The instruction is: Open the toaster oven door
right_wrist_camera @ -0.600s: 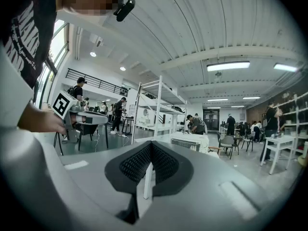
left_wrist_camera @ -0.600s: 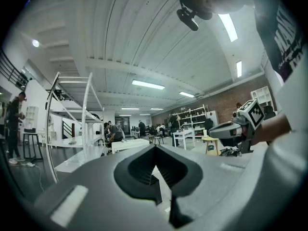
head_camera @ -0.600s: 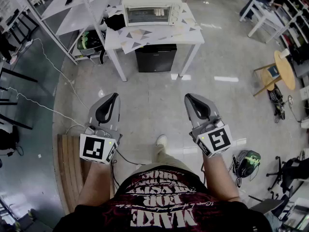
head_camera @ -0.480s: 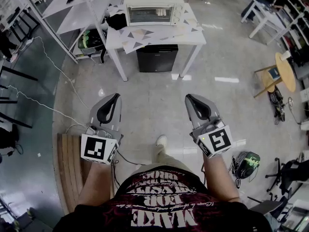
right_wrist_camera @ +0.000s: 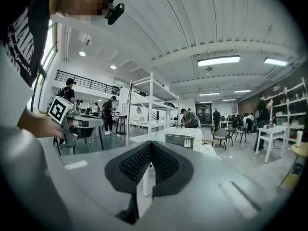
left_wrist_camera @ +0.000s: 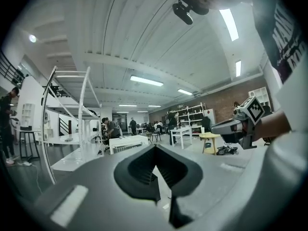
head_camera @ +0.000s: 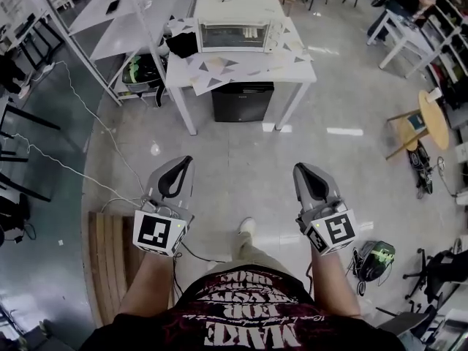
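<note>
Item 1 — toaster oven (head_camera: 235, 23): door closed, on the white surface (head_camera: 296, 70), well apart from both grippers; any brand too small for me to read.
Items 2, 3 — left gripper (head_camera: 180, 167), right gripper (head_camera: 302, 171): jaws closed on nothing, over the floor (head_camera: 241, 159).
Shirt (head_camera: 248, 306): I read "MAKE", upside down.

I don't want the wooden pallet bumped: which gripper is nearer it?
Left. The left gripper hangs just beside the pallet; the right gripper is beyond the person's leg, well away.
</note>
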Demonstrator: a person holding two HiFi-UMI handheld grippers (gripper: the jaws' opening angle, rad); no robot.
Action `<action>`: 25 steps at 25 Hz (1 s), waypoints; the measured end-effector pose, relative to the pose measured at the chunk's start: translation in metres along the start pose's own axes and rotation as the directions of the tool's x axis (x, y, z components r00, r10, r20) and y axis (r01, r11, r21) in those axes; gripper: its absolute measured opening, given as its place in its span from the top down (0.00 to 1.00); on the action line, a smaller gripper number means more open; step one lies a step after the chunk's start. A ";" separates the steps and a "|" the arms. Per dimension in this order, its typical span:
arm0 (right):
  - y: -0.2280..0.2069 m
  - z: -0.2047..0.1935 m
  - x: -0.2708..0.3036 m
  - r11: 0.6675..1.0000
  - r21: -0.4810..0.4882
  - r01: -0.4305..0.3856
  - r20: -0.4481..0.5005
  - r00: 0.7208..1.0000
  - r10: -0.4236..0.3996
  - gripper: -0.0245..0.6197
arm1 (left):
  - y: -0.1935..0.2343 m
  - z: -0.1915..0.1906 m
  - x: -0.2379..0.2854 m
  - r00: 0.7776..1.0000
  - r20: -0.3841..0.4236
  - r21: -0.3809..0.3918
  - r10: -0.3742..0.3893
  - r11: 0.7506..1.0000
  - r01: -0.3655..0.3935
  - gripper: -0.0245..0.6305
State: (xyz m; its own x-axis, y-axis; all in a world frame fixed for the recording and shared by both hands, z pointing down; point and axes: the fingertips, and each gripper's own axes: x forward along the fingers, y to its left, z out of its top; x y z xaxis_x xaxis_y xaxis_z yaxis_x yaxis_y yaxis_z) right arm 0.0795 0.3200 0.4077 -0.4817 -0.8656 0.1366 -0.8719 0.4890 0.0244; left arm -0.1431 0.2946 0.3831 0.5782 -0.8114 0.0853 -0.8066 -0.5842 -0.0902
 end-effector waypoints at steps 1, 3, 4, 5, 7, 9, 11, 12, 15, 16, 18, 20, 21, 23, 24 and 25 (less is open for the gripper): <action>-0.003 0.003 0.001 1.000 -0.001 0.003 0.005 1.000 -0.003 0.92 | 0.001 0.004 0.003 1.000 0.005 0.003 -0.003 1.000 0.003 0.96; -0.010 0.012 0.003 1.000 -0.001 0.007 0.018 1.000 -0.007 0.92 | 0.003 0.013 0.010 1.000 0.017 0.008 -0.002 1.000 0.002 0.96; -0.013 0.017 0.005 1.000 -0.001 0.007 0.025 1.000 -0.007 0.92 | 0.006 0.018 0.014 1.000 0.022 0.011 0.002 1.000 -0.002 0.96; -0.017 0.022 0.008 1.000 -0.001 0.004 0.033 0.999 -0.004 0.92 | 0.008 0.022 0.018 1.000 0.026 0.014 0.008 1.000 -0.008 0.96; -0.023 0.032 0.014 1.000 -0.010 -0.009 0.049 0.999 0.010 0.92 | 0.014 0.028 0.028 0.999 0.036 0.017 0.024 1.000 -0.025 0.96; -0.031 0.039 0.019 0.999 -0.025 -0.026 0.060 0.998 0.027 0.92 | 0.017 0.035 0.039 0.998 0.041 0.017 0.038 0.999 -0.039 0.96; -0.043 0.044 0.025 0.999 -0.030 -0.037 0.069 0.997 0.039 0.92 | 0.018 0.039 0.053 0.998 0.040 0.019 0.041 0.999 -0.042 0.96; -0.050 0.046 0.028 0.999 -0.027 -0.041 0.073 0.996 0.042 0.92 | 0.018 0.039 0.061 0.999 0.038 0.021 0.039 0.999 -0.039 0.96; -0.067 0.045 0.039 0.998 -0.013 -0.057 0.069 0.996 0.058 0.92 | 0.015 0.040 0.084 0.999 0.037 0.026 0.028 0.999 -0.029 0.96; -0.073 0.045 0.043 0.998 -0.011 -0.064 0.066 0.996 0.065 0.92 | 0.014 0.042 0.092 0.999 0.036 0.026 0.027 0.999 -0.028 0.96; -0.085 0.041 0.050 0.997 -0.007 -0.074 0.060 0.995 0.074 0.92 | 0.013 0.042 0.106 0.999 0.033 0.026 0.028 0.999 -0.029 0.96; -0.098 0.036 0.057 0.997 0.000 -0.078 0.055 0.995 0.078 0.92 | 0.011 0.039 0.119 0.999 0.031 0.028 0.032 0.999 -0.033 0.96; -0.104 0.034 0.060 0.997 0.005 -0.082 0.054 0.995 0.082 0.92 | 0.011 0.038 0.123 0.999 0.029 0.028 0.035 0.999 -0.036 0.96; -0.110 0.033 0.066 0.995 0.011 -0.098 0.054 0.994 0.097 0.92 | 0.011 0.037 0.129 0.999 0.021 0.023 0.045 0.999 -0.046 0.96; -0.112 0.033 0.068 0.994 0.010 -0.108 0.056 0.993 0.108 0.92 | 0.012 0.037 0.130 0.998 0.016 0.019 0.052 0.998 -0.053 0.96; -0.113 0.034 0.070 0.993 0.009 -0.119 0.059 0.991 0.118 0.92 | 0.014 0.037 0.131 0.998 0.012 0.017 0.061 0.998 -0.061 0.96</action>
State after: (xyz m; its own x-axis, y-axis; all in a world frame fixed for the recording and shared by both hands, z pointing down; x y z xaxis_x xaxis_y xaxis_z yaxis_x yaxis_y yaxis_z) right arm 0.1416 0.2003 0.3809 -0.5857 -0.8066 0.0800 -0.8092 0.5875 -0.0005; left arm -0.0736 0.1796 0.3562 0.5296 -0.8455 0.0679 -0.8381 -0.5339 -0.1123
